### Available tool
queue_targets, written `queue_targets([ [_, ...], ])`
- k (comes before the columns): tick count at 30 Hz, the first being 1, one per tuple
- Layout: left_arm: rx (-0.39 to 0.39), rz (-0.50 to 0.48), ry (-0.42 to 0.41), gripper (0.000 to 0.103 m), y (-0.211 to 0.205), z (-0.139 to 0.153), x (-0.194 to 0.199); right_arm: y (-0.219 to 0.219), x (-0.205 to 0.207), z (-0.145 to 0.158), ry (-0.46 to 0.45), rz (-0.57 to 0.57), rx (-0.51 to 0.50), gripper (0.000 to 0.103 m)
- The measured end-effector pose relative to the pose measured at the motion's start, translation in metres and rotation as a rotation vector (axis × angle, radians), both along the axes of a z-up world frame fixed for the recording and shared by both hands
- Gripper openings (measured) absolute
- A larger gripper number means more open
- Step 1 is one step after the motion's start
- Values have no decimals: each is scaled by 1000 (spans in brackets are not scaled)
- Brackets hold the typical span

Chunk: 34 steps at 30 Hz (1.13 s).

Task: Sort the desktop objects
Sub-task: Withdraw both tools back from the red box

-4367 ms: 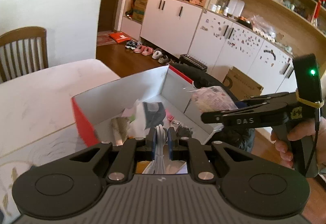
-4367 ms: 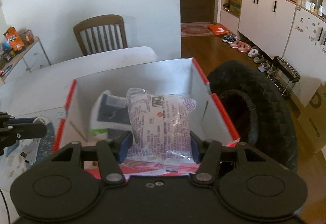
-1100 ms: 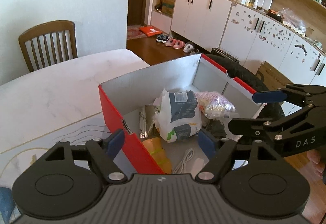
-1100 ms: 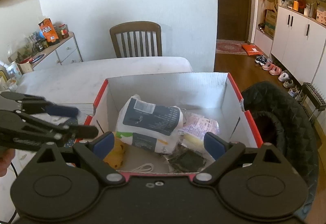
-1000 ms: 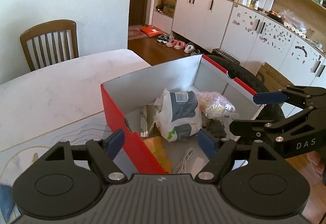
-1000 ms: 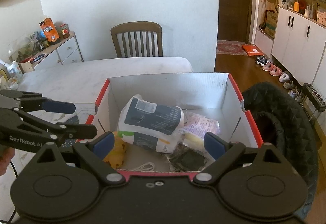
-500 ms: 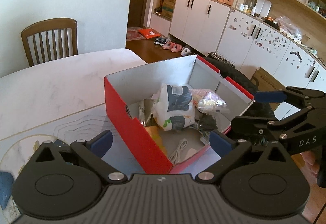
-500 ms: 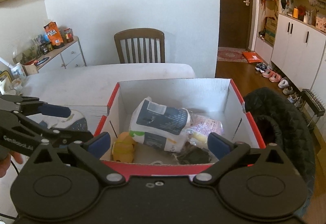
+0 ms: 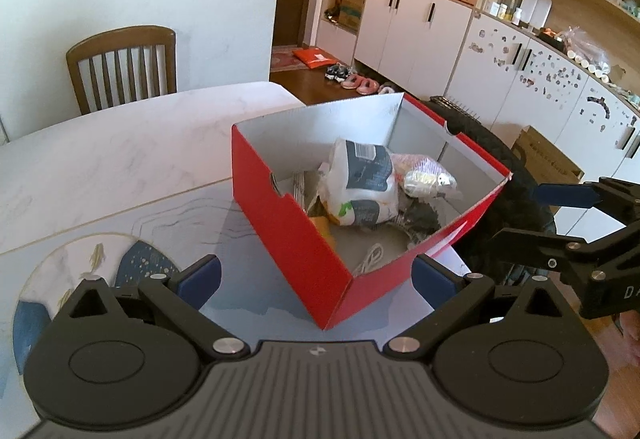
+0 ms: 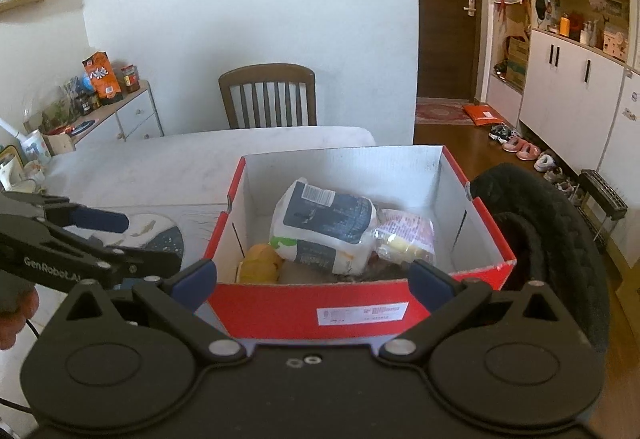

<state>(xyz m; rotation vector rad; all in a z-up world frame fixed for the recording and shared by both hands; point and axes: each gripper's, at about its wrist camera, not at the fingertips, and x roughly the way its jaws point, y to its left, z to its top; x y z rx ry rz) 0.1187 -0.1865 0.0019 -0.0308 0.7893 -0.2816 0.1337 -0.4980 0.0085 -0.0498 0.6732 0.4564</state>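
Note:
A red cardboard box (image 9: 288, 223) (image 10: 280, 311) with white inner walls stands on the table. Inside lie a white-and-dark-blue bag (image 9: 360, 183) (image 10: 324, 227), a purple-printed snack packet (image 9: 424, 175) (image 10: 404, 235), a yellow item (image 10: 258, 263), a white cable (image 9: 370, 257) and something dark (image 9: 420, 219). My left gripper (image 9: 316, 275) (image 10: 136, 241) is open and empty, just short of the box's near corner. My right gripper (image 10: 314, 277) (image 9: 532, 217) is open and empty too, in front of the box's labelled wall.
The white marble table (image 9: 100, 159) carries a blue printed mat (image 9: 132, 263) under the box. A wooden chair (image 10: 268, 95) stands at the far side. A black padded seat (image 10: 552, 239) sits right of the box. A sideboard (image 10: 132, 115) with jars is at the left.
The cable and the snack packet, held earlier, now lie in the box. Both grippers have spread wide and drawn back from the box over the last second.

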Motion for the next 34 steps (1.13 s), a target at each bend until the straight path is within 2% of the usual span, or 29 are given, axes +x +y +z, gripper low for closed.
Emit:
queue_targets([
  [7,29,26,-8,102,-1,2,-6,3,-12,-1,4,-2,-10,102],
  [15,27,24,4,102,0,-1,-7,7,-19,-3,13,-5,-14,102],
  [34,45,-1,24,102,2,-8,-6,14,-11,-10,48,-22,-15,102],
])
